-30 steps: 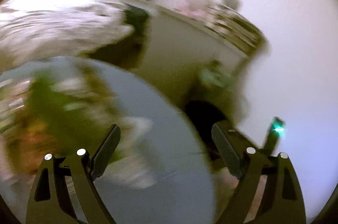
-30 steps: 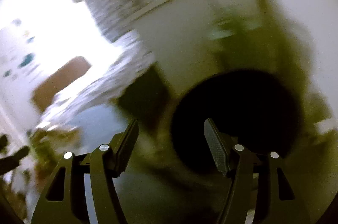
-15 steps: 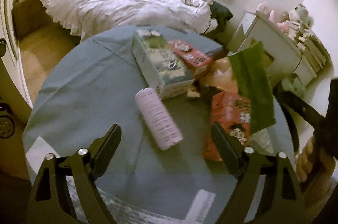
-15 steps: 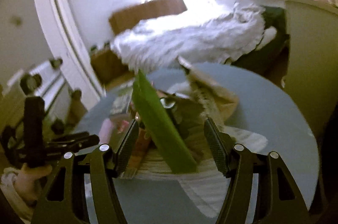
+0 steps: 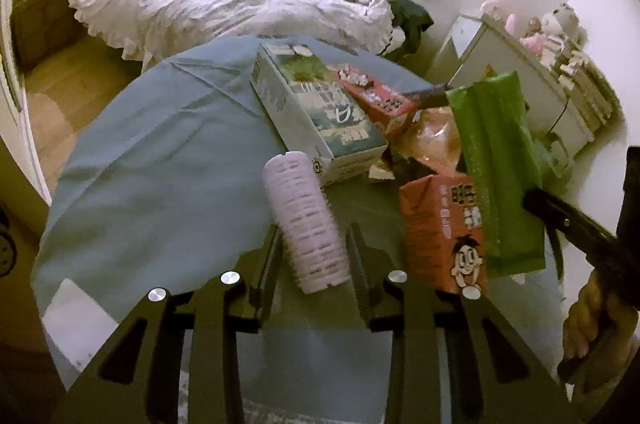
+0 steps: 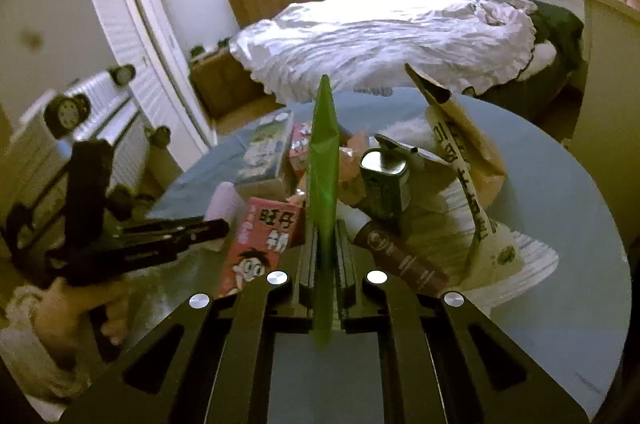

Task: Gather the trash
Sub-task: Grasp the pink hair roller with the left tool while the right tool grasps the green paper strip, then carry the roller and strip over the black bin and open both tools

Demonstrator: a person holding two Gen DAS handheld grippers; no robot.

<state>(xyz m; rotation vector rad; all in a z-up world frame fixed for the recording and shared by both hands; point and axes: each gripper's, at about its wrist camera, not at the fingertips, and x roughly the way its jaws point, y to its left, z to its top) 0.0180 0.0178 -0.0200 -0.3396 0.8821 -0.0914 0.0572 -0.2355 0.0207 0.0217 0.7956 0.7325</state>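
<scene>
While pinched edge-on — green wrapper (image 6: pixel 322 160) between right tongs (image 6: pixel 325 256).

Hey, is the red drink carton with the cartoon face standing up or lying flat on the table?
Standing upright. The red drink carton stands on its base, cartoon face and print right way up, among the other trash.

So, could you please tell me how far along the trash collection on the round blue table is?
Nothing looks cleared yet. In hand: the left gripper has just closed around the pale pink ribbed roll, and the right gripper has closed on the flat green plastic packet. Left on the blue table: the red cartoon drink carton, the large green-and-white box and the brown paper bag.
</scene>
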